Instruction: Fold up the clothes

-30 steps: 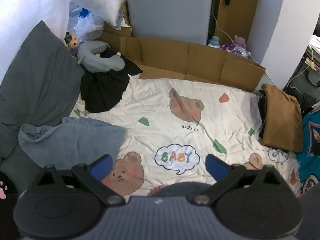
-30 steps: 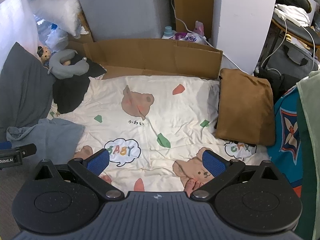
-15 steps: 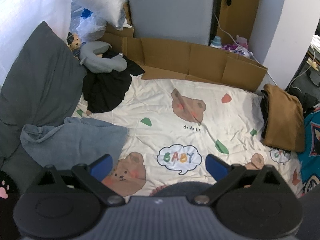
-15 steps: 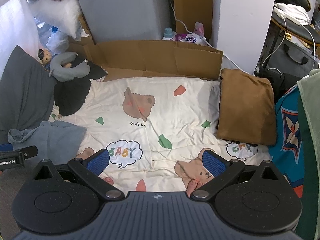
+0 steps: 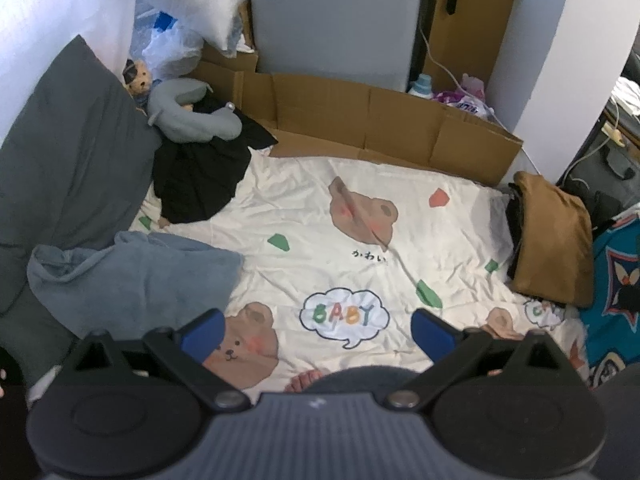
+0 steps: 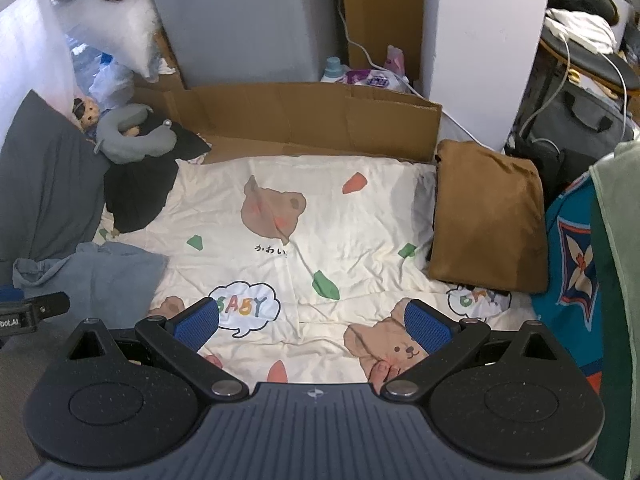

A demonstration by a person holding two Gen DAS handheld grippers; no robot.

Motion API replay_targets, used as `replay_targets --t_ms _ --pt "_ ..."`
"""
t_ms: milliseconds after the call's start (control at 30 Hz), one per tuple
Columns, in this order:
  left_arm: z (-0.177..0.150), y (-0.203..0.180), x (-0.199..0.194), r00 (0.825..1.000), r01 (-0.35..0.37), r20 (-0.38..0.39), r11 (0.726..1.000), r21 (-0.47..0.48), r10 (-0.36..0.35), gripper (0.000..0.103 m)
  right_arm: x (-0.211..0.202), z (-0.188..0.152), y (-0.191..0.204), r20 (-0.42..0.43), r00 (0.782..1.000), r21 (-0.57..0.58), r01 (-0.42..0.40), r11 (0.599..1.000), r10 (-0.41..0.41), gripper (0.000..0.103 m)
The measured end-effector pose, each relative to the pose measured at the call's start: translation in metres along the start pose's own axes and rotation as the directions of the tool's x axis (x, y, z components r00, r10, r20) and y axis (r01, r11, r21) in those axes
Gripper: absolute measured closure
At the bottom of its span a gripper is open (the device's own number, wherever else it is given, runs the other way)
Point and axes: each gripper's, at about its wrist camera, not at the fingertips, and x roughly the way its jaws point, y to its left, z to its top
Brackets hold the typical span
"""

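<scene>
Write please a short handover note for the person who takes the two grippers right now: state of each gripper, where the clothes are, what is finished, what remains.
Left gripper: open, empty, held above the bear-print sheet.
Right gripper: open, empty, above the same sheet.
Clothes: blue-grey garment lies crumpled at the sheet's left edge; black garment is bunched behind it, partly under the grey neck pillow.
Done: brown garment looks folded, on a dark item at the right edge.
Left: probably fold the blue-grey one first, being nearest the left gripper, then the black.
</scene>
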Motion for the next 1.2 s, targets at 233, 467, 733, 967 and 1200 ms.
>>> replay_targets --t_ms 233,467,733,967,1200 --pt "0.007 0.016 -0.005 1.000 0.024 0.004 0.999 -0.039 -0.024 0.002 -0.003 0.004 0.002 0.027 1.000 -0.004 0.009 1.000 -0.009 0.001" --pt "0.013 0.035 -0.004 1.000 -0.005 0.010 0.999 -0.053 0.005 0.002 -0.001 0.011 0.013 0.050 0.999 -0.010 -0.003 1.000 0.004 0.001" --pt "0.015 0.063 -0.004 0.999 -0.018 0.028 0.994 -0.109 0.021 0.002 0.001 0.018 0.021 0.079 0.997 -0.007 -0.023 1.000 0.023 0.001" --pt "0.018 0.084 -0.003 0.998 -0.047 0.043 0.988 -0.149 0.054 0.002 0.002 0.020 0.023 0.115 0.986 0.044 -0.123 0.991 0.117 0.001" --pt "0.021 0.107 0.001 0.996 -0.067 0.042 0.977 -0.202 0.077 0.002 0.001 0.025 0.030 0.180 0.974 0.049 -0.146 0.988 0.135 0.001"
